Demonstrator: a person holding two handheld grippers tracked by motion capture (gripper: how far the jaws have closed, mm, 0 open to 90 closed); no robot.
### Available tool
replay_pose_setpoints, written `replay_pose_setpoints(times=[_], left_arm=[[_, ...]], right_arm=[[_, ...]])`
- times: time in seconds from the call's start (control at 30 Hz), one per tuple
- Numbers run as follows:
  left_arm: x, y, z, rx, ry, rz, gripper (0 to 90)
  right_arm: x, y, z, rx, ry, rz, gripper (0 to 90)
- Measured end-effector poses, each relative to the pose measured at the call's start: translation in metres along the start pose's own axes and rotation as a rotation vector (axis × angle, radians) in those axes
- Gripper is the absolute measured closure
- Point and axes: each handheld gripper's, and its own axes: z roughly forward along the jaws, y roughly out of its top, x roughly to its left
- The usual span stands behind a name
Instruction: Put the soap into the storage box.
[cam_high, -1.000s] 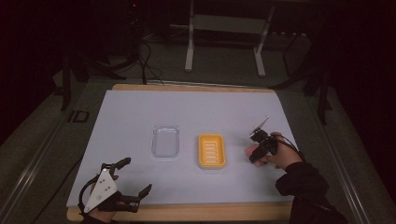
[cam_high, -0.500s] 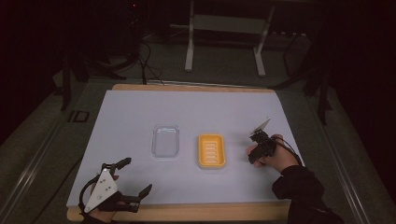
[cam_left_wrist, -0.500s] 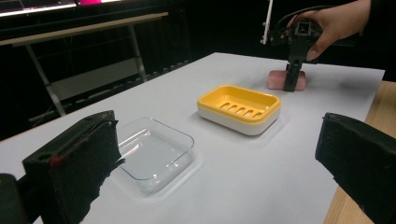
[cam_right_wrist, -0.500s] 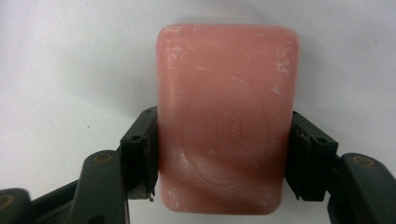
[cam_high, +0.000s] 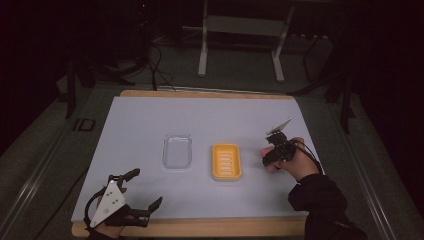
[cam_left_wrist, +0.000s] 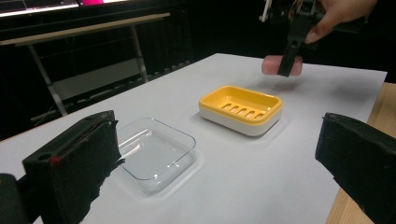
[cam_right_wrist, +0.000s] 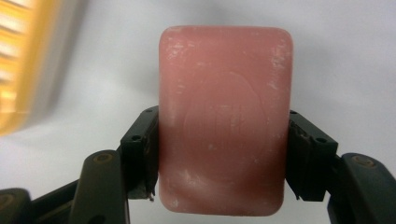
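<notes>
A pink bar of soap (cam_right_wrist: 224, 119) is clamped between the black jaws of my right gripper (cam_right_wrist: 219, 158), which is shut on its two long sides. In the high view that right gripper (cam_high: 274, 154) hovers just right of the yellow soap dish (cam_high: 227, 161) at mid-table. The soap (cam_left_wrist: 272, 64) hangs a little above the white table surface, beyond the yellow soap dish (cam_left_wrist: 241, 108). A clear plastic tray (cam_high: 177, 150) lies left of the dish. My left gripper (cam_high: 142, 197) rests at the front left edge, open, with nothing between its jaws.
The white table cover (cam_high: 145, 125) ends in a wooden front edge (cam_high: 200, 227). A metal stand (cam_high: 240, 30) and cables stand on the dark floor behind the table. A person's dark sleeve (cam_high: 320, 200) reaches in from the bottom right.
My right gripper has drifted slightly left and toward the front, closer to the yellow dish, still holding the soap. The left gripper has not moved.
</notes>
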Motion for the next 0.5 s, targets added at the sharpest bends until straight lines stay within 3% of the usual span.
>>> replay_pose_setpoints(times=[0.07,0.27,0.5], left_arm=[[0.0,0.0,0.0,-0.001,0.0,0.001,0.4],[0.0,0.0,0.0,-0.002,0.003,0.0,0.4],[0.0,0.0,0.0,-0.002,0.003,-0.001,0.4]], right_arm=[[0.005,0.002,-0.006,-0.016,0.023,-0.005,37.7],[0.016,0.01,-0.02,-0.054,0.013,-0.003,37.8],[0.04,0.022,-0.046,-0.121,0.027,0.001,37.8]])
